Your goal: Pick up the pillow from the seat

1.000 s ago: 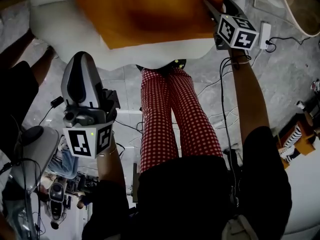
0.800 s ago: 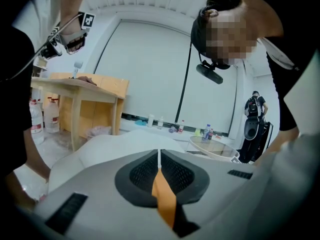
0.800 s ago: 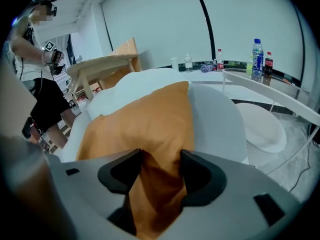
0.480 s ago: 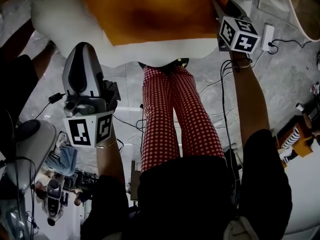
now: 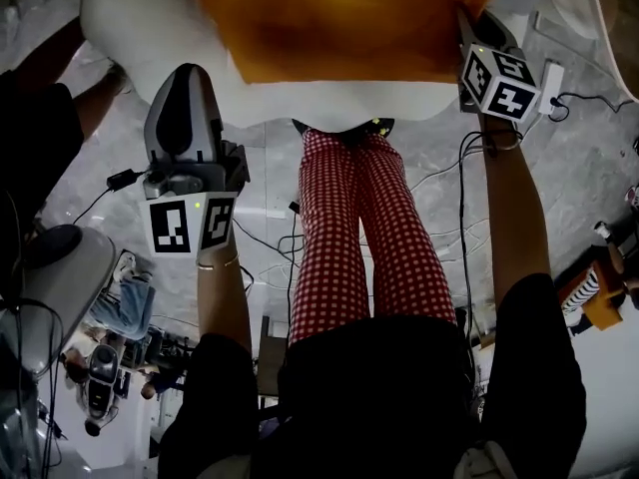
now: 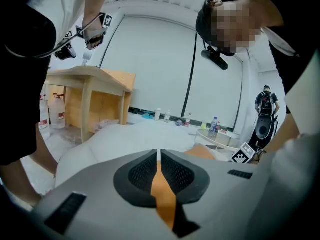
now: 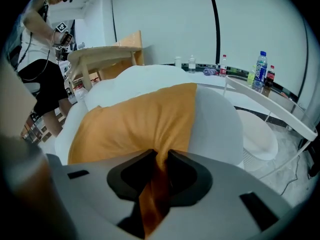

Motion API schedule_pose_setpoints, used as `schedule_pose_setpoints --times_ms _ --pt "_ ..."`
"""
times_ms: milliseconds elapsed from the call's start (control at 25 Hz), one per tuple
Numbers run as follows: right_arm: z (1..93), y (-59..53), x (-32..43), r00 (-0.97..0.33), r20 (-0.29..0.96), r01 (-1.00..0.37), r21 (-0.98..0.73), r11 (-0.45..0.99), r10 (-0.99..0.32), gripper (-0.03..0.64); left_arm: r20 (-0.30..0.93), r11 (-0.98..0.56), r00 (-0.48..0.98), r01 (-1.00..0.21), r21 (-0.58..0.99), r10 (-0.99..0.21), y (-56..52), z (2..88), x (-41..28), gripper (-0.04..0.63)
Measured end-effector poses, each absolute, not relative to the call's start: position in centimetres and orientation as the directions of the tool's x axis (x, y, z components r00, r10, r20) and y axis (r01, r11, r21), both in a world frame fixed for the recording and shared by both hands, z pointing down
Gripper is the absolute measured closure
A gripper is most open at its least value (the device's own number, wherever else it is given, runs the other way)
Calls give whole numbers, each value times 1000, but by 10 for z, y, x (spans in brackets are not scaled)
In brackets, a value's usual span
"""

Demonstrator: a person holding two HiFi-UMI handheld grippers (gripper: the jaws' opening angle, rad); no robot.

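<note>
An orange pillow (image 5: 339, 18) lies on the white seat (image 5: 140, 38) at the top of the head view. My right gripper (image 5: 463, 23) is at the pillow's right front corner. In the right gripper view, its jaws have just been closing, and a fold of the pillow (image 7: 135, 119) is pinched between the pads of the right gripper (image 7: 161, 156). My left gripper (image 5: 185, 73) hangs at the seat's front left edge, apart from the pillow. In the left gripper view, the left gripper (image 6: 160, 154) is shut with nothing held, with the seat (image 6: 125, 139) ahead of it.
The person's legs in red checked trousers (image 5: 359, 238) stand against the seat's front. Cables (image 5: 270, 247) and a power strip (image 5: 549, 78) lie on the floor. A wooden table (image 6: 95, 79) stands behind the seat. A round white table (image 7: 260, 99) with bottles stands to the right.
The left gripper has moved toward the seat's front edge. The right gripper stays at the pillow's corner.
</note>
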State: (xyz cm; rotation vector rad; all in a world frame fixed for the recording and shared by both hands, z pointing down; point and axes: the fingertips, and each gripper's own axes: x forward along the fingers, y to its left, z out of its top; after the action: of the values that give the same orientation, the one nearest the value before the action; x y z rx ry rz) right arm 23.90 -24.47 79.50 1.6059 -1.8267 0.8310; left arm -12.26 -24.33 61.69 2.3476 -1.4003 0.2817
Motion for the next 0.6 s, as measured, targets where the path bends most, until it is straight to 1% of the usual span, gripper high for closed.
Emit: schedule_pose_setpoints --times_ms 320,360,440,600 --pt "794 -244 240 -105 756 -994 -73 76 -646 509 390 -371 456 -887 275 -800 -257 661 -147 581" --pt "795 -243 240 -102 756 -995 -73 72 -647 508 400 -372 459 -886 277 -794 -258 669 -149 569" --pt "795 -242 240 -98 755 -995 -72 66 -648 508 425 -383 469 -882 276 -774 -259 686 -152 521" --pt "798 -243 239 -91 753 -996 -61 68 -652 508 482 -393 476 -879 269 -736 -263 718 -161 495"
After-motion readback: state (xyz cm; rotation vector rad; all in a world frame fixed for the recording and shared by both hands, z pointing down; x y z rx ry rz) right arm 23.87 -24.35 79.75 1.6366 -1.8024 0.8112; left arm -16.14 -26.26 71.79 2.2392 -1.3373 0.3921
